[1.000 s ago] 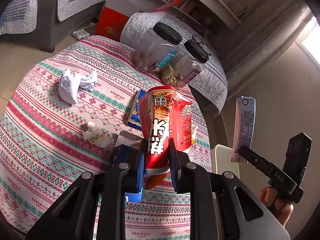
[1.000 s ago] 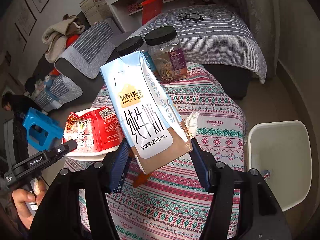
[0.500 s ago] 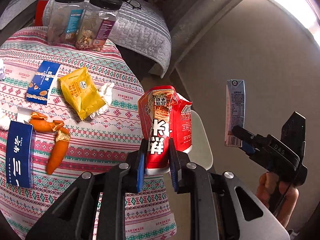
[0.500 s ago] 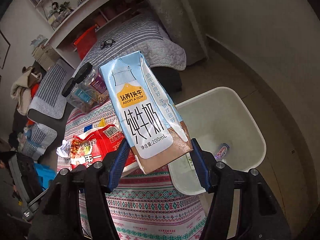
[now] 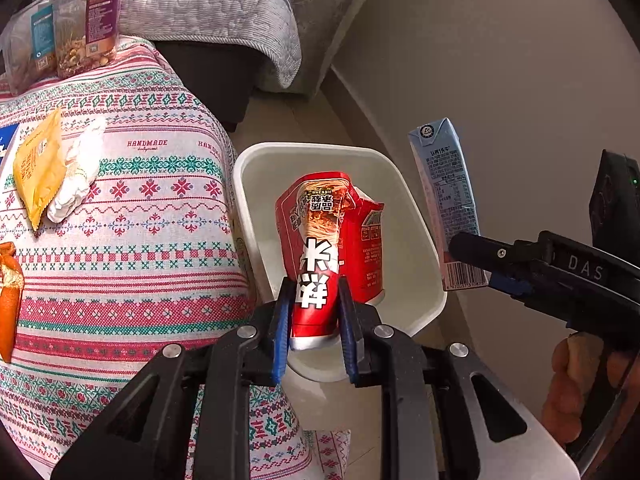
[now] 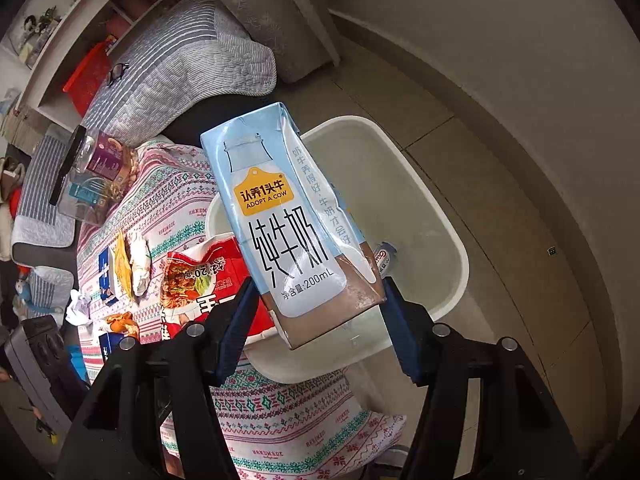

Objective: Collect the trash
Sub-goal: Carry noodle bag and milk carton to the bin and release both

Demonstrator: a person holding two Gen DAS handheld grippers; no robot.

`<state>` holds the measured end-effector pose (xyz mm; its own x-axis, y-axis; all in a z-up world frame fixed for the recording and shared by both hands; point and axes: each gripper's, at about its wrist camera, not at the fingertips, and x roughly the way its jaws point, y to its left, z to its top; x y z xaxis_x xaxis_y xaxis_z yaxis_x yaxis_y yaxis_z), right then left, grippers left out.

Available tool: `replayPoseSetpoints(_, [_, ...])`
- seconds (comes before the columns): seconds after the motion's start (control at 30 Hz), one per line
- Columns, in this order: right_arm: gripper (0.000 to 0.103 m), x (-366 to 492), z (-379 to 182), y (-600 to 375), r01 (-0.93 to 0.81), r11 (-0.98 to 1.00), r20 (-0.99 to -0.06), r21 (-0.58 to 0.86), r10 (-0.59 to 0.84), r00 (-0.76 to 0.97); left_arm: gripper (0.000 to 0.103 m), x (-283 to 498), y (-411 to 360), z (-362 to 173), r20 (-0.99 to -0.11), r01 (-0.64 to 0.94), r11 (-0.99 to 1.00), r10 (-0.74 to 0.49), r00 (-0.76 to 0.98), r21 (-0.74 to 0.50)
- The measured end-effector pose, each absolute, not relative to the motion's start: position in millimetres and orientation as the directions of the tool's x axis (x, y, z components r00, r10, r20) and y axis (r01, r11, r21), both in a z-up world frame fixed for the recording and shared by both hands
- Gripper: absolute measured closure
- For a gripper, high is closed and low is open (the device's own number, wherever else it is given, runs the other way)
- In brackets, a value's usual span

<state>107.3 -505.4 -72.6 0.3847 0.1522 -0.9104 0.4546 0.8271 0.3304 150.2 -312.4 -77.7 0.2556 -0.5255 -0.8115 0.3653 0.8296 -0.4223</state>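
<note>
My left gripper (image 5: pixel 314 320) is shut on a crumpled red snack bag (image 5: pixel 328 240) and holds it over the white trash bin (image 5: pixel 416 220) beside the table. My right gripper (image 6: pixel 316 320) is shut on a light-blue 200 mL milk carton (image 6: pixel 288 216) and holds it above the same bin (image 6: pixel 432 216). The carton (image 5: pixel 448 200) also shows at the right of the left wrist view, past the bin's right rim. The red bag (image 6: pixel 200 280) shows left of the carton in the right wrist view. A small bottle (image 6: pixel 384 256) lies in the bin.
The round table with a patterned cloth (image 5: pixel 132 248) holds a yellow packet (image 5: pixel 38 172), a crumpled white tissue (image 5: pixel 76 176), orange peel (image 5: pixel 10 280), blue wrappers (image 6: pixel 106 272) and two black-lidded jars (image 5: pixel 72 24). A grey-covered bed (image 5: pixel 200 12) stands behind. A wall is close at right.
Both grippers have swung from over the table to the right and now hold the red bag and the milk carton over the white bin. Both stay shut.
</note>
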Motion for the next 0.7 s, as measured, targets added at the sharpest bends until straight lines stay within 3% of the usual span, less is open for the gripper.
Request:
replayPoseSetpoints(0.1, [0.042,110.2,-76.4,-507.6,0.477,0.829,-0.926,0.293,0.122,0.357,0.074,159.1,-320.7,-86.2,-0.814,0.358,0.83,-0.525,0.248,-0.427])
replayPoseSetpoints(0.13, [0.034,110.5,-75.8,-508.4,0.486,0.828,-0.93,0.28,0.108,0.353,0.06,162.2,-321.3,-88.0,-0.812,0.345,0.828,-0.533,0.239,-0.442])
replayPoseSetpoints(0.2, [0.025,107.9,-69.1,-508.0,0.487,0.827,-0.923,0.282,0.095,0.374,0.047,165.7,-316.3,-84.5,-0.797,0.33,0.828,-0.542,0.266,-0.453])
replayPoseSetpoints(0.43, [0.025,101.9,-49.2,-505.9,0.475,0.801,-0.876,0.364,0.12,0.468,0.047,167.2,-274.3,-58.0,-0.8,0.359,0.842,-0.515,0.31,-0.403])
replayPoseSetpoints(0.7, [0.024,110.0,-35.9,-479.3,0.428,0.813,-0.846,0.396,0.141,0.514,0.047,168.2,-187.5,-30.1,-0.823,0.27,0.897,-0.433,0.369,-0.351])
